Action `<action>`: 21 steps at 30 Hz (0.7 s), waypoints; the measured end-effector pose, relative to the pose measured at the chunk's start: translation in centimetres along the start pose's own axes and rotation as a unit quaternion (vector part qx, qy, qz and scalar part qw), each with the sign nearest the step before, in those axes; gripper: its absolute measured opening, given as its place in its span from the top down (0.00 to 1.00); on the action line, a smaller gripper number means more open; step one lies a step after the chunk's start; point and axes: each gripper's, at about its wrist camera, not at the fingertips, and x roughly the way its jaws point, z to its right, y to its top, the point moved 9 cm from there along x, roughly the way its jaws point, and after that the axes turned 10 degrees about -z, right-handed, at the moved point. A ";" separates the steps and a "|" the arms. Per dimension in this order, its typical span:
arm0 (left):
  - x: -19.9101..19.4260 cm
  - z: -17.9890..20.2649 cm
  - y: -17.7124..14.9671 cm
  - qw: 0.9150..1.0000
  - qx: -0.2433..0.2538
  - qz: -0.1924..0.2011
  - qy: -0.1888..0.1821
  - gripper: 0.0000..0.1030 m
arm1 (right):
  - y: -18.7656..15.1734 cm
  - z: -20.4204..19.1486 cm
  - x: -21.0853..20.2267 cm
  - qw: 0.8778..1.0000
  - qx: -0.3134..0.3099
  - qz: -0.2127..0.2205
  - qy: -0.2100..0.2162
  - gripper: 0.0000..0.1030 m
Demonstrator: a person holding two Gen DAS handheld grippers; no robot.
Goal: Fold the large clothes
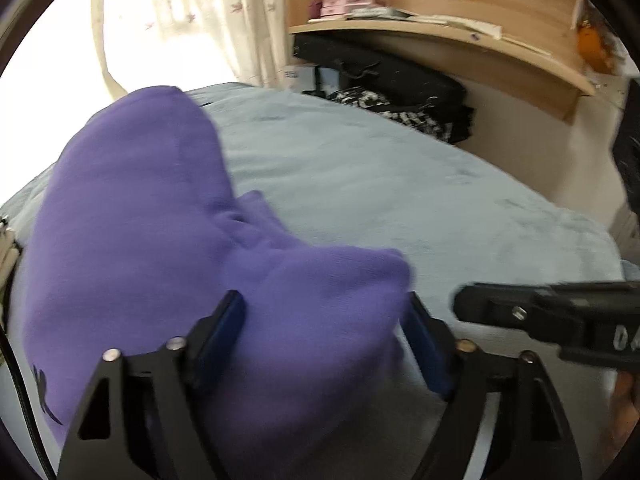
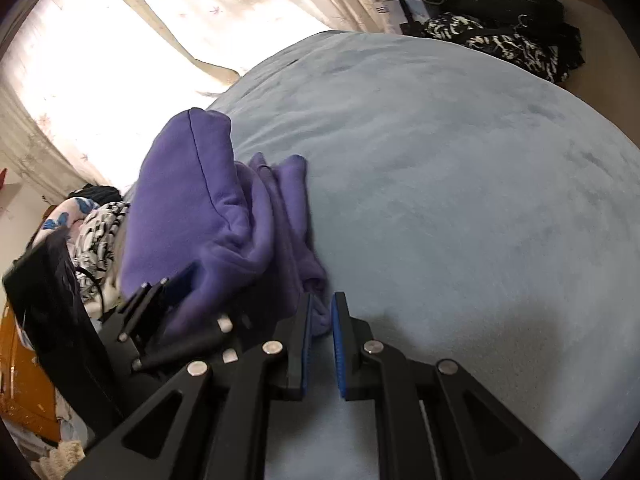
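Both grippers work a purple sweatshirt on the bed: left gripper spread around its fabric, right gripper pinching an edge

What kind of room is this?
Probably a bedroom: a purple garment lies on a bed under a light blue blanket, beside a curtained window and a wooden shelf.

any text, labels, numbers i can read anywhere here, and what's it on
"0", then a cut-off character, maybe "4": white marking on the right tool body at the frame edge.
Black print on the purple garment, lower left: too cropped and blurred to read.
Label on the white box below the shelf: too small to read.
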 end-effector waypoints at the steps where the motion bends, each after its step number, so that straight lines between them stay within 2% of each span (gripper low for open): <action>1: -0.3 0.1 0.1 1.000 0.003 0.006 -0.005 0.23 | 0.1 -0.2 -0.2 1.000 -0.002 0.001 0.003 0.90; 3: -0.6 0.0 0.1 1.000 0.002 0.008 -0.014 0.23 | 0.5 -0.7 -0.7 1.000 -0.002 0.001 0.015 0.90; 8: -1.6 -0.9 -0.6 0.999 -0.012 0.013 -0.034 0.23 | 1.9 -2.4 -1.2 0.997 -0.005 -0.019 0.076 0.89; 10: -2.0 -1.0 -0.7 0.999 -0.015 0.018 -0.038 0.23 | 2.3 -3.5 -0.8 0.994 -0.013 -0.041 0.101 0.73; 11: -2.2 -1.0 -0.8 0.999 -0.017 0.020 -0.039 0.23 | 2.4 -4.0 -0.5 0.993 -0.017 -0.050 0.106 0.55; 12: -2.3 -1.1 -0.8 0.999 -0.019 0.020 -0.040 0.23 | 2.5 -4.4 -0.1 0.992 -0.021 -0.058 0.108 0.45; 15: -2.4 -1.2 -0.8 0.999 -0.023 0.019 -0.045 0.23 | 2.7 -5.4 1.6 0.990 -0.034 -0.086 0.104 0.43; 18: -2.8 -1.3 -1.2 0.999 -0.026 0.010 -0.046 0.23 | 2.9 -5.8 3.7 0.985 -0.026 -0.121 0.121 0.43; 21: -4.0 -2.0 -1.7 0.999 -0.030 0.002 -0.043 0.23 | 3.0 -5.7 5.4 0.981 -0.018 -0.149 0.120 0.44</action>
